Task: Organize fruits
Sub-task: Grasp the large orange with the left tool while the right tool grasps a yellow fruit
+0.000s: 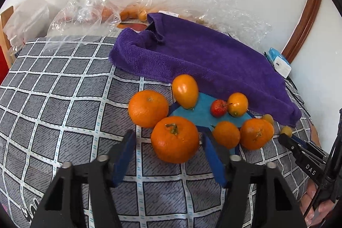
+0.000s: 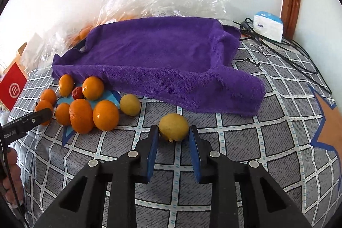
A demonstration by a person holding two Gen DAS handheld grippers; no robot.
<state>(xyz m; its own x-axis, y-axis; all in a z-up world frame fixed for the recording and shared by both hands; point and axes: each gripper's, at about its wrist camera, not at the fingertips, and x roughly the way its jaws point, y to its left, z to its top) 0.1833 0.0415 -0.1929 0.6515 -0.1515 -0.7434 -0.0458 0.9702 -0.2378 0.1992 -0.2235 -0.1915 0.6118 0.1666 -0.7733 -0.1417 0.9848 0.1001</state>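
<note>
Left wrist view: the left gripper (image 1: 168, 150) hangs over a grey checked cloth (image 1: 64, 99) on the counter. Its blue fingers (image 1: 123, 158) are spread on either side of a big orange mandarin (image 1: 175, 139), a gap showing at each side, so the pads are not pressing it. The mandarin's green stem points up toward 12 o'clock. At its 11 o'clock sits a second mandarin (image 1: 148, 108), touching it. An oval kumquat (image 1: 185, 91) stands at 12 o'clock, long axis nearly upright, tilted slightly toward 11. On a blue paper shape (image 1: 203, 114) lie a small red fruit (image 1: 218, 108) and another kumquat (image 1: 237, 104), touching. A purple towel (image 1: 203, 57) is spread behind the pile. The right gripper's tip enters at 3 o'clock.

Right wrist view: the right gripper (image 2: 173, 137) has its fingers (image 2: 152, 155) pinching a yellow lemon-like fruit (image 2: 173, 126), both pads against its sides. Its long axis runs roughly 9 to 3 o'clock, and a small nub points down toward 6. A second yellow fruit (image 2: 130, 104) lies at 10 o'clock, near the orange pile. The towel spreads at 12 o'clock.
</note>
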